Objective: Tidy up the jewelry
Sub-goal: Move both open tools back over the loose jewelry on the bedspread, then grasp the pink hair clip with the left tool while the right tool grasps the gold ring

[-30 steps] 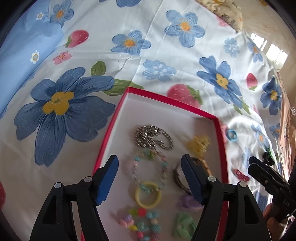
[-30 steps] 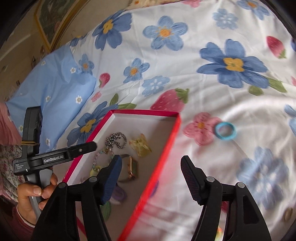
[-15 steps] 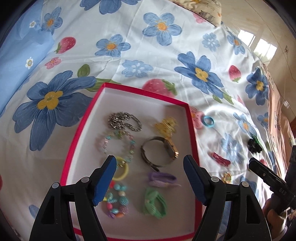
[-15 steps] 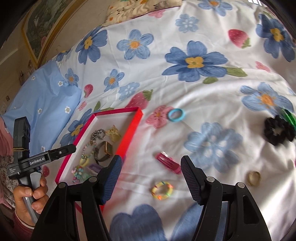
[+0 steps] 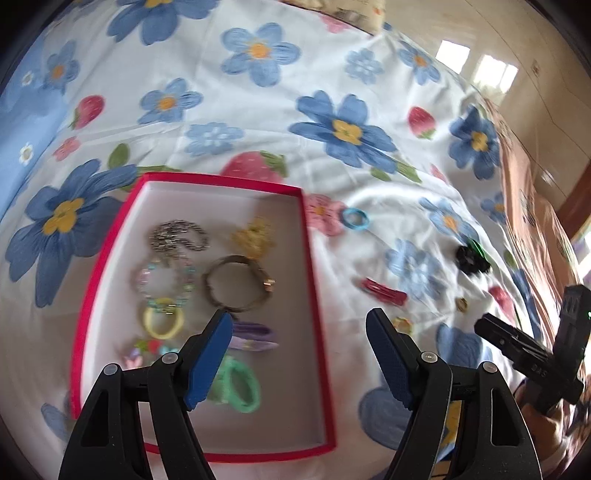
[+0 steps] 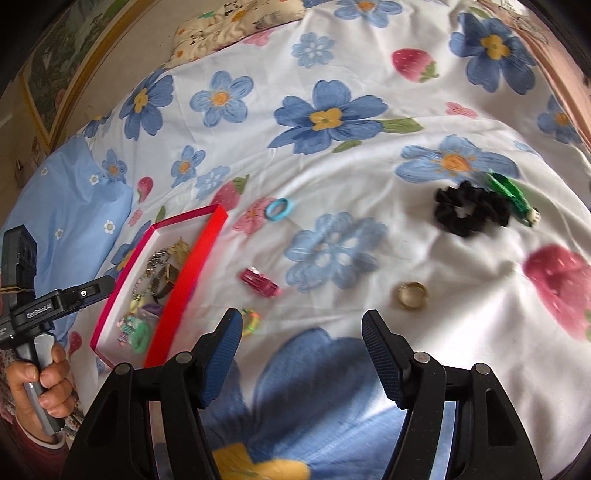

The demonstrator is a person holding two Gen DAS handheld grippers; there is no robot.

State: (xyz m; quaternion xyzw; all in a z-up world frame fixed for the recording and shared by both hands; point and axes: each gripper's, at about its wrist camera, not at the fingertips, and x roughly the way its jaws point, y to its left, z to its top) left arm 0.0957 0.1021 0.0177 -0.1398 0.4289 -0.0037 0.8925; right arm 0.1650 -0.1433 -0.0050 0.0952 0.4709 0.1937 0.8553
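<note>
A red-rimmed box (image 5: pixel 312 295) with a white floor lies on the flowered bedsheet and holds several pieces: a silver chain (image 5: pixel 177 236), a bangle (image 5: pixel 236 282), a yellow ring (image 5: pixel 162 321), a green hair tie (image 5: pixel 236 384). It also shows in the right wrist view (image 6: pixel 192 266). Loose on the sheet are a red clip (image 6: pixel 260 282), a gold ring (image 6: pixel 412 295), a multicolour band (image 6: pixel 251 321), a blue ring (image 6: pixel 279 209) and a black scrunchie (image 6: pixel 469 210). My left gripper (image 5: pixel 299 354) is open and empty over the box's right rim. My right gripper (image 6: pixel 301 360) is open and empty above the sheet.
A light blue pillow (image 6: pixel 62 206) lies left of the box. A patterned cushion (image 6: pixel 236 22) sits at the bed's far end. A green clip (image 6: pixel 511 194) lies beside the scrunchie. The bed edge and floor show in the left wrist view at the right (image 5: pixel 535 122).
Both grippers have pulled back and up from the box and swung right. The right gripper now looks over the loose items on the sheet instead of the box. Both stay open.
</note>
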